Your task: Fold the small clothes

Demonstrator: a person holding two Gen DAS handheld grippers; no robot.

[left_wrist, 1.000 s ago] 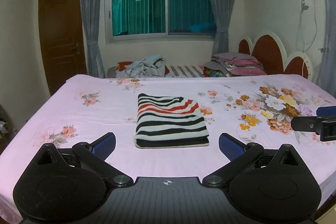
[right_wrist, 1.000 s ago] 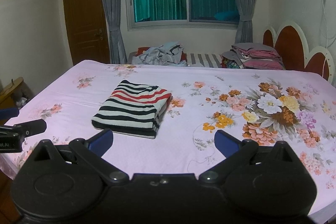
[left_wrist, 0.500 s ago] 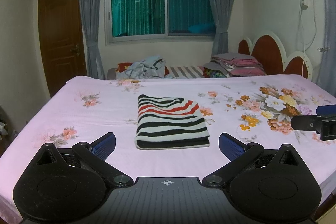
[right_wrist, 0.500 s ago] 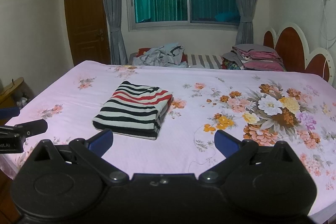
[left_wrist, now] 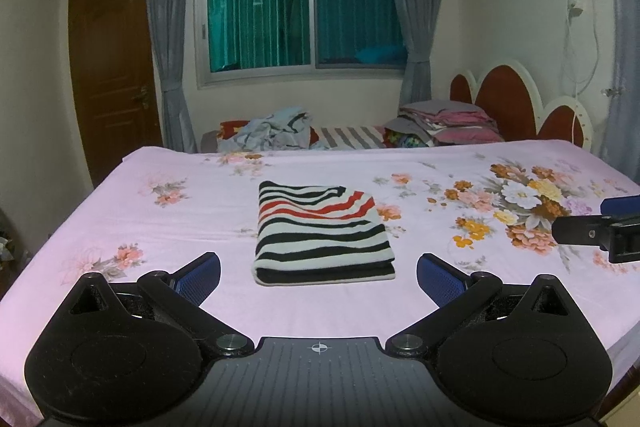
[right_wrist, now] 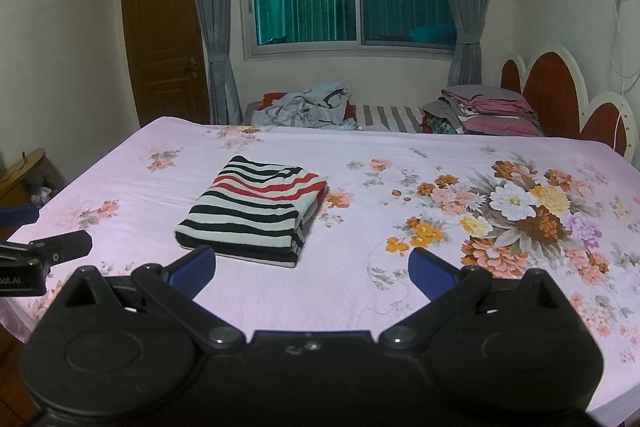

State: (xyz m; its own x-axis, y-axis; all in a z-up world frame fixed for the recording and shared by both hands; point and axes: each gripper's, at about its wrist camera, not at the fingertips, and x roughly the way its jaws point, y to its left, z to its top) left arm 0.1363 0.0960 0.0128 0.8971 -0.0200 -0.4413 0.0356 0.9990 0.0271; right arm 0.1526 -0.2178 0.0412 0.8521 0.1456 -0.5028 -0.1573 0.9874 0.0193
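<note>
A folded garment with black, white and red stripes (left_wrist: 320,233) lies flat on the pink floral bed sheet (left_wrist: 168,227). My left gripper (left_wrist: 318,273) is open and empty, held back from the garment's near edge, apart from it. My right gripper (right_wrist: 312,265) is open and empty, to the right of the garment (right_wrist: 256,209) and apart from it. The right gripper's fingers show at the right edge of the left wrist view (left_wrist: 600,231). The left gripper's fingers show at the left edge of the right wrist view (right_wrist: 44,251).
A heap of unfolded clothes (left_wrist: 272,131) and a stack of folded bedding (left_wrist: 448,123) lie beyond the bed's far edge, under the window. A red and white headboard (left_wrist: 516,107) stands at the right. A brown door (left_wrist: 116,67) is at the left.
Both grippers stay open and nearly still. The views have shifted only slightly; the garment has not moved.
</note>
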